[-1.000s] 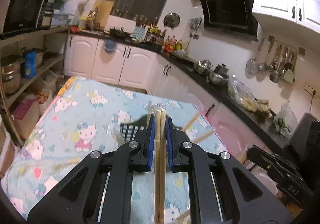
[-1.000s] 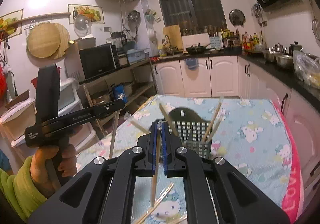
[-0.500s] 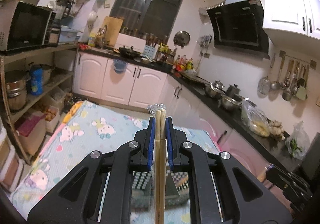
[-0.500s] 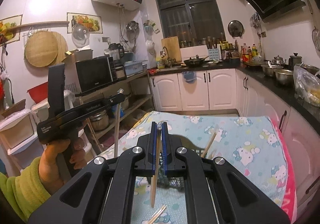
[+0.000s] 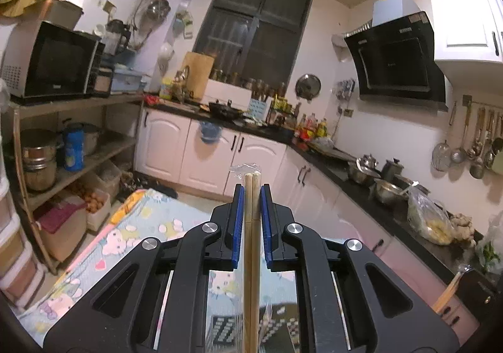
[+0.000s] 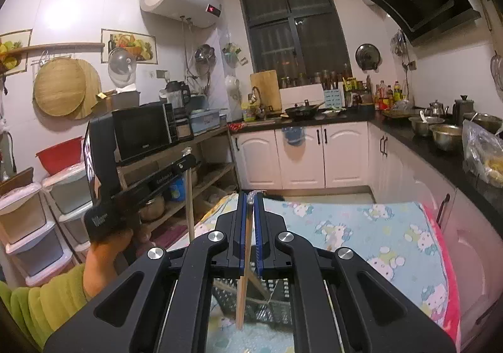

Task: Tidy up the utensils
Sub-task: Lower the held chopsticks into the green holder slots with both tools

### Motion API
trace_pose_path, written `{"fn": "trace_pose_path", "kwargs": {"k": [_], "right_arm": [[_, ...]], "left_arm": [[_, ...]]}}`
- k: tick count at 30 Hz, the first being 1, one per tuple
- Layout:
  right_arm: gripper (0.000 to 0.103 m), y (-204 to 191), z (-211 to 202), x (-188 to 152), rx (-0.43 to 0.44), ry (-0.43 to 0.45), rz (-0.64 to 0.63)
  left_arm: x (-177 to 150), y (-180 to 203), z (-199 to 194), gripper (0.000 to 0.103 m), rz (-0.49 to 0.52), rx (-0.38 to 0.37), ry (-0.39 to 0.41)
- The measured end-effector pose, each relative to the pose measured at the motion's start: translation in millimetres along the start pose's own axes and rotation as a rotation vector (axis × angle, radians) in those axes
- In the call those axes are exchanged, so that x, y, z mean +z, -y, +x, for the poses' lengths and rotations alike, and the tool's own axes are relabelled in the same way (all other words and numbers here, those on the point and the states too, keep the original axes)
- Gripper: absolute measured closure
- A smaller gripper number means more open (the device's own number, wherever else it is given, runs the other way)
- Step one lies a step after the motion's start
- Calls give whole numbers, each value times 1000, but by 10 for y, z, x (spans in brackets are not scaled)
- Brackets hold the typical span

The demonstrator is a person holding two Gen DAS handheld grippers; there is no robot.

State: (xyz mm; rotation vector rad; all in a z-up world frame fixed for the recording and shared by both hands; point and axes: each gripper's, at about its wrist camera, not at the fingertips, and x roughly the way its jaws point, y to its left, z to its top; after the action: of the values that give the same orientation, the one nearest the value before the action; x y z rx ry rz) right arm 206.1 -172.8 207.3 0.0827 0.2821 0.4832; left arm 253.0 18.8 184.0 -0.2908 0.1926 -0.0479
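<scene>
Holding both pairs upright above the black basket: left gripper pinches wrapped chopsticks, right gripper pinches its chopsticks, probably so tips enter the basket first.

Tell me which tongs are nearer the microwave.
Left. The left tongs, shut on wrapped chopsticks, sit left of the table, close by the microwave; the right tongs, shut on a chopstick, sit over the table, further right.
</scene>
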Motion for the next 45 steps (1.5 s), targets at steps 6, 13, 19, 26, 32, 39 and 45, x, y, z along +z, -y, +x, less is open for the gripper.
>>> {"fn": "trace_pose_path", "kwargs": {"k": [6,13,19,26,32,39,45], "right_arm": [[98,62,109,130,-12,33,-7],[98,132,249,179,-44,44,-19],[98,226,349,111,-107,49,-41],[98,349,516,-52,-146,28,-34],[98,426,656,-193,-163,5,-18],[98,468,730,-338,-192,-6,-26],[98,492,744,-424,-193,-18,-10]], "left_arm": [[-25,61,66,98,10,29,65],[-125,67,196,98,-2,47,68],[-225,37,288,98,-5,53,86],[-347,9,371,98,-2,69,74],[-397,-20,390,98,8,78,90],[-438,-79,408,98,-3,76,67],[-524,-151,414,98,-4,75,43]]}}
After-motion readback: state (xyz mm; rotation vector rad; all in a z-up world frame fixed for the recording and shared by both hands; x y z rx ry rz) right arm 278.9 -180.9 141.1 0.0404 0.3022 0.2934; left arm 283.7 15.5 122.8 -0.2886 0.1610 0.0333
